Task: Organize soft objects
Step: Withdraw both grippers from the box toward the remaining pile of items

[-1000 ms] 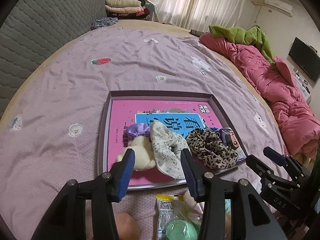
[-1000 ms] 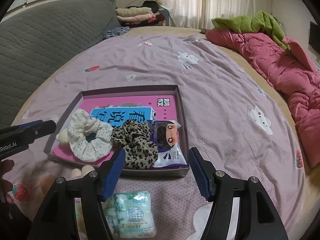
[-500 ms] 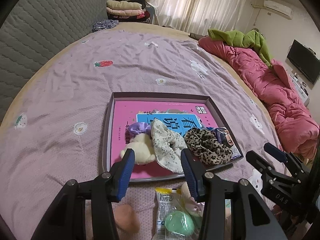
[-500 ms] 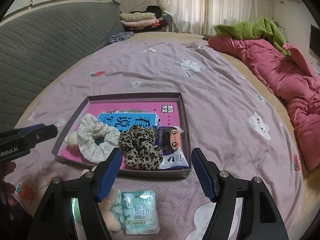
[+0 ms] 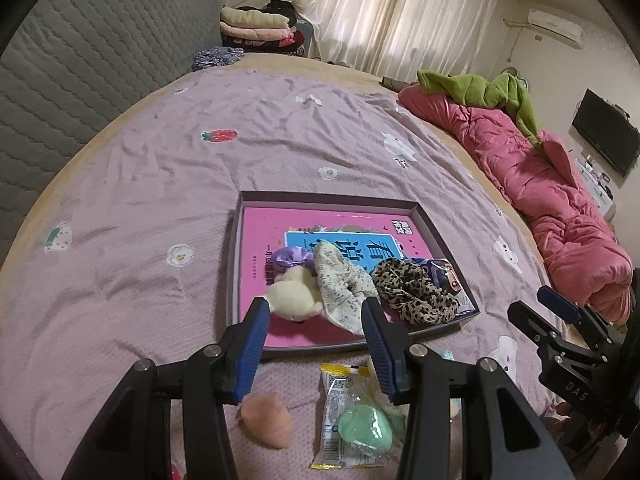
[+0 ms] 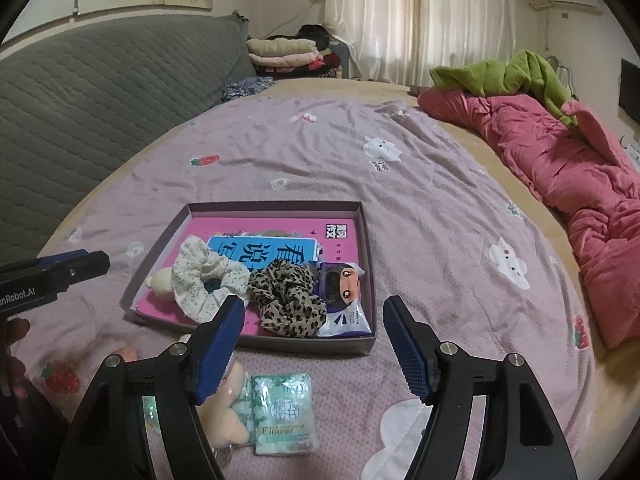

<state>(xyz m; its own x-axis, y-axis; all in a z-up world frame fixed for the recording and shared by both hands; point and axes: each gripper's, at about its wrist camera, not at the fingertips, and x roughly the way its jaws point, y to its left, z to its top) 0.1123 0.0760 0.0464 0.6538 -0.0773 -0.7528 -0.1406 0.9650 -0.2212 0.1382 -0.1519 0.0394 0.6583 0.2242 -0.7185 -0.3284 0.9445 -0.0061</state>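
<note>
A shallow purple box [image 5: 234,264] lies on the lilac bed sheet with a pink book in it. On the book rest a cream plush toy [image 5: 294,296], a floral scrunchie [image 5: 340,280], a leopard scrunchie [image 5: 412,288] and a doll-print packet [image 6: 344,292]. My left gripper [image 5: 314,308] hovers open above the box's near edge, nothing between its fingers. My right gripper [image 6: 314,302] is also open and empty, above the near rim. In front of the box lie a peach puff [image 5: 266,420], a wrapped green puff [image 5: 360,424], a tissue pack [image 6: 284,412] and a peach plush [image 6: 224,412].
A pink quilt [image 5: 552,200] with a green blanket [image 5: 480,88] runs along the bed's right side. A grey padded headboard [image 5: 80,64] stands at the left. Folded clothes [image 5: 256,28] are stacked at the far end by the curtains. The sheet beyond the box is bare.
Both grippers have drawn back and risen from the box, so more of the sheet and the loose items in front show. The right jaws stand a little wider.
</note>
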